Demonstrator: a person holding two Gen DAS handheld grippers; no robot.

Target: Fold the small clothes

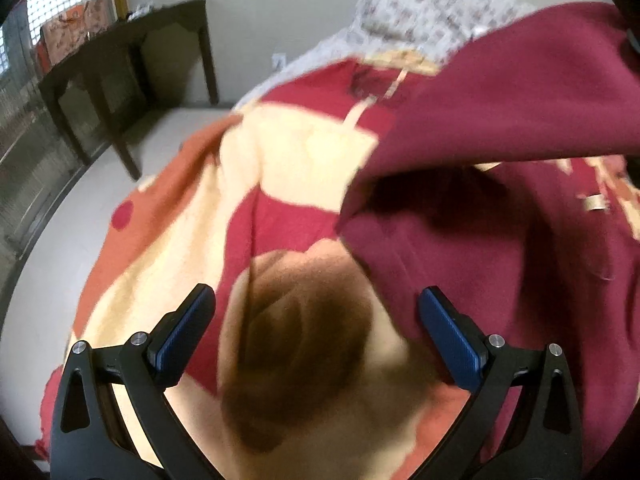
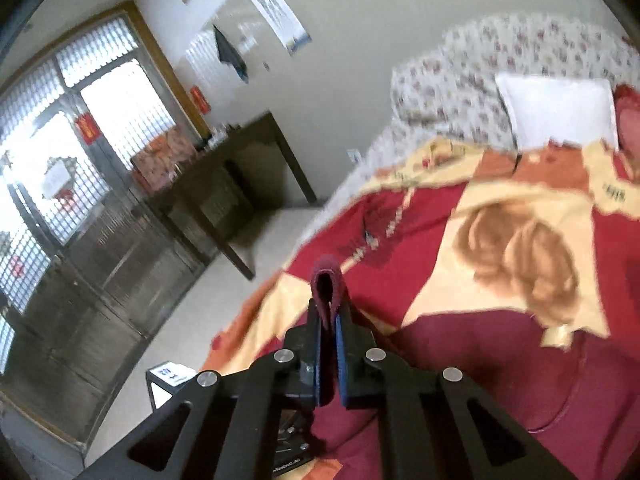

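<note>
A maroon garment (image 1: 500,120) lies on the bed's patterned blanket (image 1: 192,216), one part lifted up across the upper right of the left wrist view. My left gripper (image 1: 316,300) is open and empty, hovering over the blanket just left of the garment's edge. In the right wrist view my right gripper (image 2: 330,312) is shut on a fold of the maroon garment (image 2: 500,368), whose edge sticks up between the fingers. The rest of the garment spreads below and right of it on the blanket (image 2: 440,216).
A floral quilt (image 2: 480,72) and white pillow (image 2: 560,108) lie at the bed's head. A dark wooden table (image 2: 240,168) stands by the wall, left of the bed. A barred door and window (image 2: 80,140) fill the left. A small stand (image 2: 168,380) sits on the floor.
</note>
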